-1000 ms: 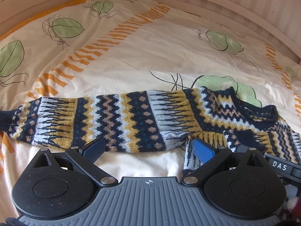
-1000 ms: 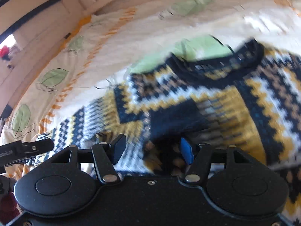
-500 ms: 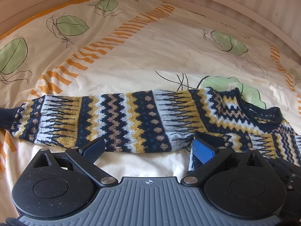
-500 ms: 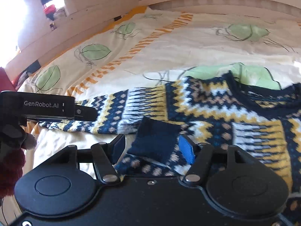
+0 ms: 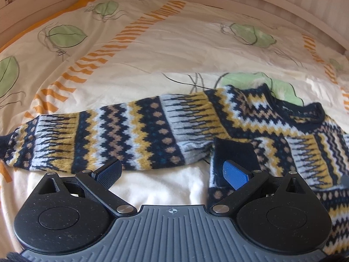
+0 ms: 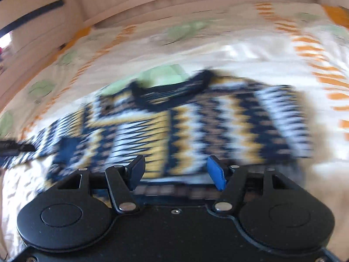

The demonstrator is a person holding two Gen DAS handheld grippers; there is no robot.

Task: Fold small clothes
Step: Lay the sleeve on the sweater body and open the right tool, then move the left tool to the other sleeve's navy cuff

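A small knitted sweater (image 5: 272, 126) in navy, yellow and white zigzag bands lies flat on the bed. Its left sleeve (image 5: 104, 139) stretches out to the left. The other sleeve is folded across the body, its navy cuff (image 5: 235, 152) lying near the left armpit. My left gripper (image 5: 172, 173) is open and empty, just in front of the outstretched sleeve. My right gripper (image 6: 177, 172) is open and empty above the sweater's body (image 6: 196, 122); that view is motion-blurred.
The bed cover (image 5: 174, 50) is cream with green leaves and orange stripes. A pale wooden bed frame (image 5: 272, 2) curves round the far side. The left gripper's tip (image 6: 13, 147) shows at the right wrist view's left edge.
My right gripper has let go of the navy cuff, left it on the sweater and swung right. My left gripper has shifted slightly and stays open.
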